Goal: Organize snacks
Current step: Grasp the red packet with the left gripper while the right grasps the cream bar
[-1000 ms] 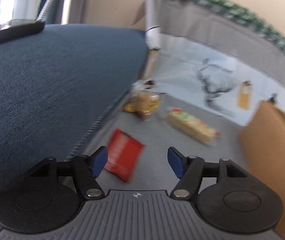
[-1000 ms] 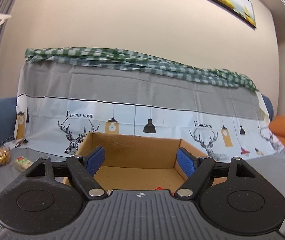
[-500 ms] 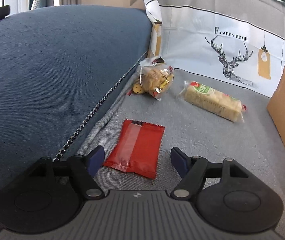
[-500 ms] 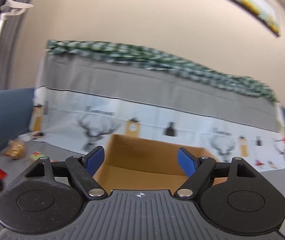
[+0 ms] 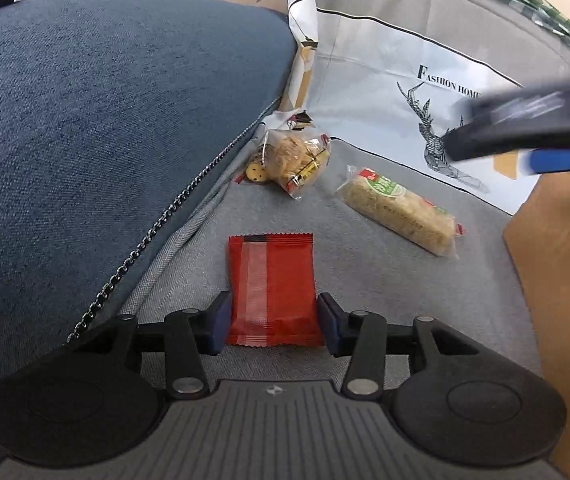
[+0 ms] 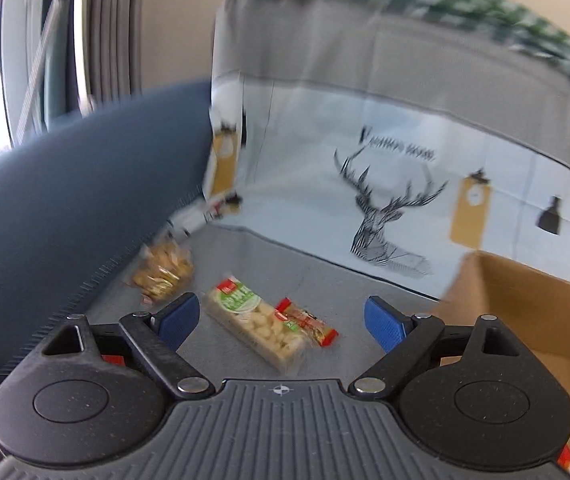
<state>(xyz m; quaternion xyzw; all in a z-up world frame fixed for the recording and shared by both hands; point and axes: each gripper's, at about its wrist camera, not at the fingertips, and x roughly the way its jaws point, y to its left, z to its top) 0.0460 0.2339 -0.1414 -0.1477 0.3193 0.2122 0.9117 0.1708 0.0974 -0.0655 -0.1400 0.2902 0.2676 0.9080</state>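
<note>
Since half a second ago, the left hand-held gripper [image 5: 273, 326] has come forward over the red packet [image 5: 272, 288] and narrowed its jaws, so the blue pads [image 5: 217, 328] now sit against the packet's two long edges near its closer end, though whether they are already pinching it is not certain; the right hand-held gripper [image 6: 281, 318] has swung down and leftward from the cardboard box [image 6: 533, 312] toward the snacks and appears as a blurred dark shape in the upper right of the left view. In the right view the box stands to the right of the long cracker bar [image 6: 255, 322], top open, and the visible part of its brown floor is bare apart from a scrap of red wrapper [image 6: 567, 458] at the lower right edge of the view. The red packet lies flat on the grey sofa seat [image 5: 405, 292], nearer the camera than the cracker bar and to its left, beside the blue cushion [image 5: 105, 120]. The clear bag of small biscuits [image 5: 295, 158] rests farther back than the cracker bar and left of it, against the deer-print cover [image 5: 385, 92]. A small red-and-gold sweet [image 6: 307, 320] lies touching the right side of the cracker bar. The right hand-held gripper's jaws are spread wide and hold nothing, with the cracker bar and the sweet lying between them in the view.
</note>
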